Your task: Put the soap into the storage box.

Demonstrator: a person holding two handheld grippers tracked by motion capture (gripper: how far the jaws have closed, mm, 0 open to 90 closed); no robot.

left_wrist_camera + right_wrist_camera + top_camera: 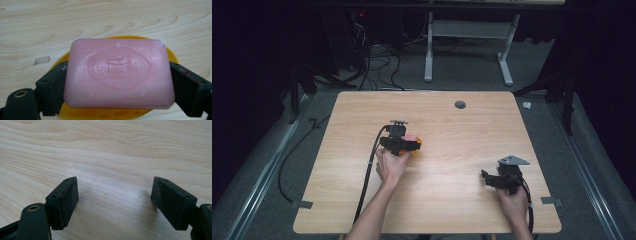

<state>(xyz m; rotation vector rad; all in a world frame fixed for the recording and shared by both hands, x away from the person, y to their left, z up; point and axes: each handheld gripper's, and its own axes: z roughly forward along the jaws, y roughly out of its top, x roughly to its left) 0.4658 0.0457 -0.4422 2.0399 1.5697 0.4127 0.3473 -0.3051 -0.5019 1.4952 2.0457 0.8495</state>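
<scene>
A pink bar of soap (118, 73) with an embossed stamp lies flat between the two black jaws of my left gripper (118, 86), which press on both of its short ends. Under it sits a round yellow-orange dish (173, 55). In the high view my left gripper (400, 142) is left of the table's middle, with the soap (411, 137) and the dish (417, 148) peeking out at its right side. Near the front right corner, my right gripper (490, 179) rests low over bare wood. Its jaws stand wide apart and hold nothing in the right gripper view (115, 202).
The wooden table (462, 145) has a dark round hole (460, 104) near its far edge. A small scrap of clear tape (41, 60) lies on the wood left of the dish. Beyond the table stand a white desk frame (428, 50) and floor cables (377, 60).
</scene>
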